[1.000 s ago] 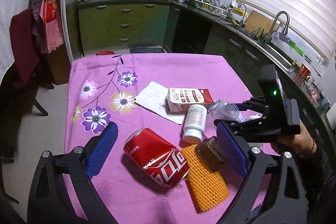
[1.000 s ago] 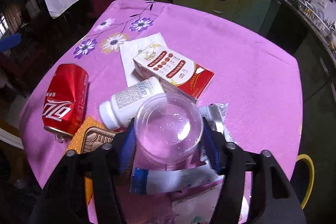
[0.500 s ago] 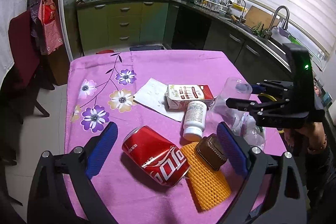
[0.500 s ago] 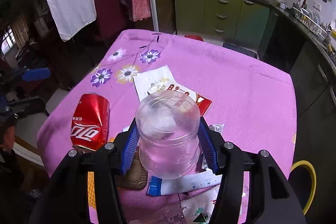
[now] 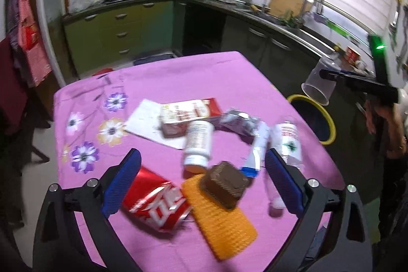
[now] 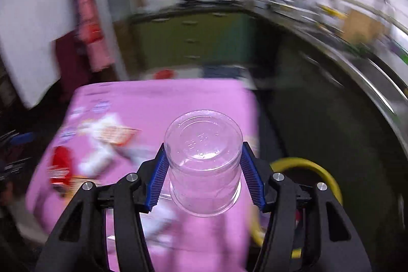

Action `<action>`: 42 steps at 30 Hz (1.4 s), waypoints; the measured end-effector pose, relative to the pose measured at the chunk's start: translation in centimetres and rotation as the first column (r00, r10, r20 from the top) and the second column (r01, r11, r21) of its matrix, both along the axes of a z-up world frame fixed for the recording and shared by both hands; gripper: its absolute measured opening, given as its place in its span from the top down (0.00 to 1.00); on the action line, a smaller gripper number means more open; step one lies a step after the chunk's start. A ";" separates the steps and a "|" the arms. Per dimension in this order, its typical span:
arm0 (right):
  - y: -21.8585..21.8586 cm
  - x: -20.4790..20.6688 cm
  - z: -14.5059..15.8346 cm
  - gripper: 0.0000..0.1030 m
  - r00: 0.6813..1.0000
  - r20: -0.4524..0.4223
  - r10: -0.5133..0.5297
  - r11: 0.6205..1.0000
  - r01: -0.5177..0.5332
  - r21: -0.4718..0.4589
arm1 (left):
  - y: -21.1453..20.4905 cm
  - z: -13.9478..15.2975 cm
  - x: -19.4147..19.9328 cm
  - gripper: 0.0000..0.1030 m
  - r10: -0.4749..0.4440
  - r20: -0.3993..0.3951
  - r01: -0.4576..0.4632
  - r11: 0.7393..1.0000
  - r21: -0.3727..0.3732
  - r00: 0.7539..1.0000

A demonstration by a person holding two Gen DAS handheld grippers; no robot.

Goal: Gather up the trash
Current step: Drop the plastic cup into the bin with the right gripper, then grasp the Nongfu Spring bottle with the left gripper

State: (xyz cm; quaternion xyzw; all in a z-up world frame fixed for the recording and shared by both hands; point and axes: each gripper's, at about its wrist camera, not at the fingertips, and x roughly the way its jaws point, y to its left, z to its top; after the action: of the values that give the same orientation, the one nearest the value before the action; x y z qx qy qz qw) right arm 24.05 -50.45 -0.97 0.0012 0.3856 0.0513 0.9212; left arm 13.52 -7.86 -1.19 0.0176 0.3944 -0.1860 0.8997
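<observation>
While the right gripper [image 6: 202, 170] pinches a clear plastic cup [image 6: 204, 165] between its blue pads, the cup sits bottom-forward with its open rim toward the camera, held in the air off the tabletop's [image 6: 163, 106] edge. Seen from the left wrist, that same cup [image 5: 317, 83] hangs just above a yellow-rimmed trash bin [image 5: 315, 119] standing on the floor at about three o'clock from the tabletop. In the right wrist view the bin's yellow rim [image 6: 321, 175] curves at roughly four o'clock from the cup. A person's hand [image 5: 377, 116] carries the right gripper at the far right edge. The left gripper [image 5: 202, 182] stands spread wide with nothing between its pads, poised over the pink floral tabletop [image 5: 178, 78]. Between its fingers lie a crushed red soda can [image 5: 155, 200] at seven o'clock, an orange foam net sleeve [image 5: 221, 216] at six o'clock, and a brown ridged tray [image 5: 224, 182] resting on the sleeve. Farther out, at twelve o'clock, sit a white pill bottle [image 5: 199, 142], a red-and-white carton [image 5: 188, 114] on a sheet of paper [image 5: 145, 121], a silver wrapper [image 5: 237, 121], a tube [image 5: 257, 149] and a crumpled clear bottle [image 5: 288, 142] at two o'clock.
</observation>
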 end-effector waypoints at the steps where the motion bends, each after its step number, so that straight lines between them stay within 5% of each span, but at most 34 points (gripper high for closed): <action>1: -1.7 0.4 -1.0 0.46 0.999 -0.020 -0.048 0.999 0.048 -0.015 | -0.6 -0.1 0.1 0.09 -0.022 -0.008 0.022 1.000 -0.008 1.000; 5: -7.5 2.2 -5.9 0.46 0.977 -0.101 -0.186 0.982 0.182 -0.046 | -2.9 -0.2 0.0 0.09 -0.072 -0.021 0.072 0.997 -0.009 0.997; 13: -11.9 5.2 -12.4 0.44 0.942 -0.192 -0.275 0.961 0.275 -0.029 | -7.2 -0.5 -0.4 0.08 -0.175 -0.031 0.176 0.984 0.032 0.984; 15: -12.6 5.3 -13.2 0.38 0.935 -0.202 -0.290 0.956 0.291 -0.028 | -8.2 -0.8 -0.4 0.07 -0.196 -0.040 0.198 0.980 0.037 0.980; 33: -8.3 -3.2 -9.0 0.28 0.975 -0.085 -0.208 0.972 0.215 0.094 | -16.4 -6.3 2.8 0.07 -0.384 -0.196 0.403 0.913 0.068 0.902; 42: -7.4 -4.4 -9.1 0.28 0.978 -0.089 -0.189 0.974 0.198 0.112 | -18.4 -8.1 5.2 0.07 -0.367 -0.282 0.411 0.905 0.114 0.886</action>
State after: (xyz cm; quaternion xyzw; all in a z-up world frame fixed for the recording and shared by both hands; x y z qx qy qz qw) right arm 19.65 -57.84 -10.09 0.0965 0.4155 -0.0156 0.9043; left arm 18.75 -26.23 -9.25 0.1495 0.5092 -0.3293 0.7810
